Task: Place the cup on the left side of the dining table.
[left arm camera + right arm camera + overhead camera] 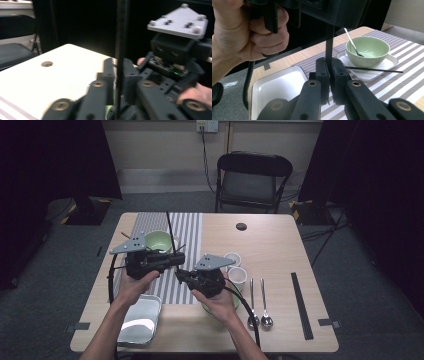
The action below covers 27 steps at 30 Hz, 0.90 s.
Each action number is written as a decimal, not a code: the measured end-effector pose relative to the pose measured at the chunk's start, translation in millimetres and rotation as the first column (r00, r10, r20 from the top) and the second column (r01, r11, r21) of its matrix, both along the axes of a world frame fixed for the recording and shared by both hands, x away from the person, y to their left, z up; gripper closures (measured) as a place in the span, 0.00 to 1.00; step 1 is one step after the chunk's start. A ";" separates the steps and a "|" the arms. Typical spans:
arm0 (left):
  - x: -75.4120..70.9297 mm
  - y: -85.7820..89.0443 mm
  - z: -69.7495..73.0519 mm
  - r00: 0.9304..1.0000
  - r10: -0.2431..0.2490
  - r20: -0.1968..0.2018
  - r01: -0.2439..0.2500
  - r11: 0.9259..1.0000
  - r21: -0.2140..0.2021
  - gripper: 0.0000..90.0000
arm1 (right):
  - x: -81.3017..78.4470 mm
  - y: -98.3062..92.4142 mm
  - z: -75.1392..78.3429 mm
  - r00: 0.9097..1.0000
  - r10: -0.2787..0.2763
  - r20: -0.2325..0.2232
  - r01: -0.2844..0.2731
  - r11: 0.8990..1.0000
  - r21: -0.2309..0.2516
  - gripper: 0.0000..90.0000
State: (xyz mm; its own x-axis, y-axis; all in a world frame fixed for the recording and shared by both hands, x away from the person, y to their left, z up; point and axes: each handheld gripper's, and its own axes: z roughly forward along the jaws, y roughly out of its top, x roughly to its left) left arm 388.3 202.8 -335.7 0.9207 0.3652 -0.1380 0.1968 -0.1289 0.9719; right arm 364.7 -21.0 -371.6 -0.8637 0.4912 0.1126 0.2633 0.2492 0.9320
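Handover looks half done, we judge: left gripper (119, 68) and right gripper (329, 66) are both clamped on one upright chopstick (121, 50), held in the air over the striped mat (187, 227) near the table's middle. A second chopstick (374, 69) already lies on the tray (390, 61) by the bowl (368, 51); ours is not yet laid beside it.

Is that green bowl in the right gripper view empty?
No: the green bowl has a spoon leaning inside it, handle resting against the rim, as it sits on a white tray.
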 end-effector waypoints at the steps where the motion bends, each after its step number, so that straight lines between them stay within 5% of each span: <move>1: 0.0 0.8 0.5 1.000 0.002 -0.002 -0.002 1.000 -0.004 0.94 | 0.0 -0.1 -1.5 1.000 -0.001 0.002 0.001 1.000 0.005 0.92; 3: 0.6 1.8 1.3 1.000 -0.009 -0.006 0.009 1.000 -0.009 0.94 | 0.3 -0.7 -3.0 1.000 -0.009 -0.007 0.009 1.000 0.013 0.85; 4: 1.4 3.1 4.3 1.000 -0.006 -0.005 0.006 1.000 -0.011 0.94 | 0.5 -1.9 -6.7 1.000 -0.015 -0.015 0.015 1.000 0.013 0.73; 9: 2.0 2.5 12.9 1.000 -0.009 0.013 0.009 1.000 -0.010 0.94 | -0.2 -0.8 -13.4 1.000 -0.009 -0.028 0.009 1.000 0.002 0.67; 15: 4.1 0.5 23.7 1.000 -0.016 0.023 0.016 1.000 -0.013 0.94 | -0.3 -0.1 -15.1 1.000 -0.011 -0.021 0.011 1.000 0.016 0.76; 16: 4.7 -3.2 24.7 1.000 -0.012 0.028 0.011 1.000 0.016 0.94 | 1.1 0.3 -14.2 1.000 -0.016 -0.020 0.016 1.000 0.020 0.83; 18: 5.3 -5.7 23.6 1.000 -0.022 0.023 0.022 1.000 0.006 0.94 | 1.6 -1.0 -12.7 1.000 -0.018 -0.014 0.019 0.999 0.038 0.92; 27: 7.0 -7.1 11.8 1.000 -0.022 0.004 0.022 1.000 0.014 0.91 | -0.1 -1.8 -12.3 1.000 -0.023 -0.017 0.024 0.999 0.043 0.95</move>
State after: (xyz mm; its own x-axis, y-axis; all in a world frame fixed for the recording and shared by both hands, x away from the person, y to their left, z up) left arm 395.3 195.7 -323.8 0.9291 0.3465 -0.1289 0.1895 -0.1471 0.9708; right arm 364.6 -22.8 -384.0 -0.8499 0.5057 0.1483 0.2838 0.2020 0.9374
